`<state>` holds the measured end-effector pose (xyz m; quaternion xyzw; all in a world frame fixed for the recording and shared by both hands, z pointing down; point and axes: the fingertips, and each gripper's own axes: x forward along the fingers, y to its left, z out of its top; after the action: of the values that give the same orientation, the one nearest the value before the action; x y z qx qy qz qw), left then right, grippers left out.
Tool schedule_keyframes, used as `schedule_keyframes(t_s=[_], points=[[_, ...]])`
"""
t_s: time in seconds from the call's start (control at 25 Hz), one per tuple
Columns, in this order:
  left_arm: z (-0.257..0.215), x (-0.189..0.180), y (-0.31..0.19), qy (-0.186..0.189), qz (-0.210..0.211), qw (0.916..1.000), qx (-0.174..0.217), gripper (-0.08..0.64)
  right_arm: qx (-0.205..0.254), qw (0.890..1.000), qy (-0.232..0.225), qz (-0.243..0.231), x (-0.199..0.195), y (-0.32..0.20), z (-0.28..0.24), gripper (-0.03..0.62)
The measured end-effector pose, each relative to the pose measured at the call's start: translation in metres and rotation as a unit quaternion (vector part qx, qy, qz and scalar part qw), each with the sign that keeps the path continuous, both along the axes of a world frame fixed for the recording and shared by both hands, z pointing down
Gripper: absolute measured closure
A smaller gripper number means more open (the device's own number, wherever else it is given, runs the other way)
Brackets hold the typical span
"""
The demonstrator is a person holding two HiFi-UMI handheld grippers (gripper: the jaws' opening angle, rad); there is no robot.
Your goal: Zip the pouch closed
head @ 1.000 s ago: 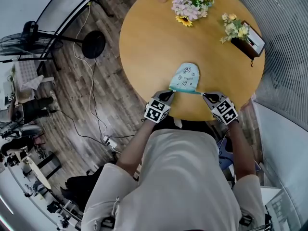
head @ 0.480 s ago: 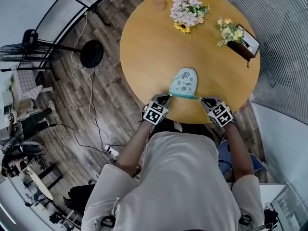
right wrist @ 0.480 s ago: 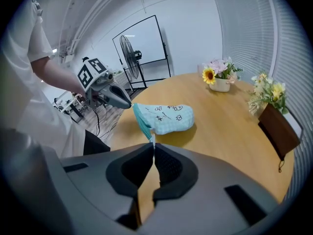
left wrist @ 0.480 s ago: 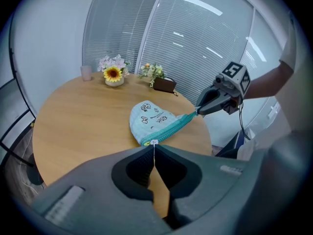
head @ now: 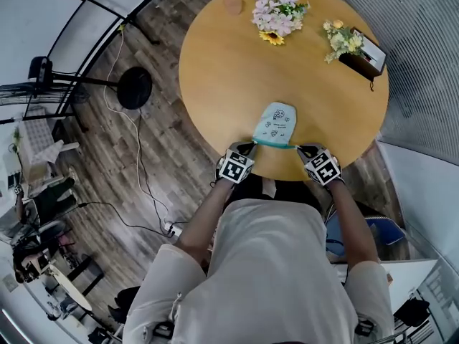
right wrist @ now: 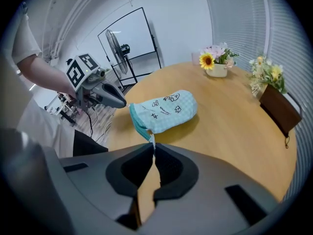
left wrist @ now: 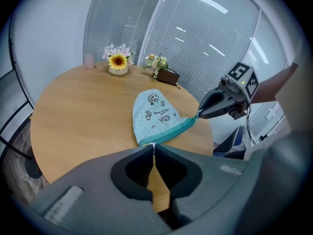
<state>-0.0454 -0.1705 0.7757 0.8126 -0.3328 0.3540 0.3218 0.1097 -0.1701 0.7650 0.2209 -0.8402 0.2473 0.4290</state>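
Observation:
A light blue checked pouch with small prints lies near the front edge of the round wooden table. Its teal zipper edge is stretched taut between my two grippers. The left gripper is shut on the pouch's left end, where a small white tab sits at the jaw tips. At the right end, my right gripper is shut on a white tab by the zipper. Each gripper view shows the pouch with the other gripper pinching its far corner.
A vase of pink flowers and a sunflower stands at the table's far side, with a pink cup to its left and yellow flowers in a brown box to its right. A floor fan and cables lie left of the table.
Both grippers keep their hold on the pouch's two ends. The head view has shifted a little; the pouch stays in the same place on the table.

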Motion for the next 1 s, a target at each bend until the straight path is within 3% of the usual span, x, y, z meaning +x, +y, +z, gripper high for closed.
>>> schedule_keyframes(t_s=[0.32,0.52,0.76,1.0], points=[[-0.015,-0.034,0.008,0.033,0.010,0.9994,0.009,0.537,-0.002,0.997,0.012,0.081,-0.015,0.006,0.013,0.572],[-0.042,-0.058,0.005,0.059,0.001,0.9977,0.032,0.535,0.011,0.994,0.025,0.108,-0.021,0.007,0.007,0.523],[-0.079,-0.076,0.001,0.089,0.000,0.9944,0.056,0.507,0.046,0.990,0.024,0.134,-0.026,0.011,-0.031,0.520],[-0.116,-0.069,0.000,0.113,0.021,0.9897,0.085,0.505,0.096,0.977,0.007,0.192,-0.013,0.014,-0.087,0.520]])
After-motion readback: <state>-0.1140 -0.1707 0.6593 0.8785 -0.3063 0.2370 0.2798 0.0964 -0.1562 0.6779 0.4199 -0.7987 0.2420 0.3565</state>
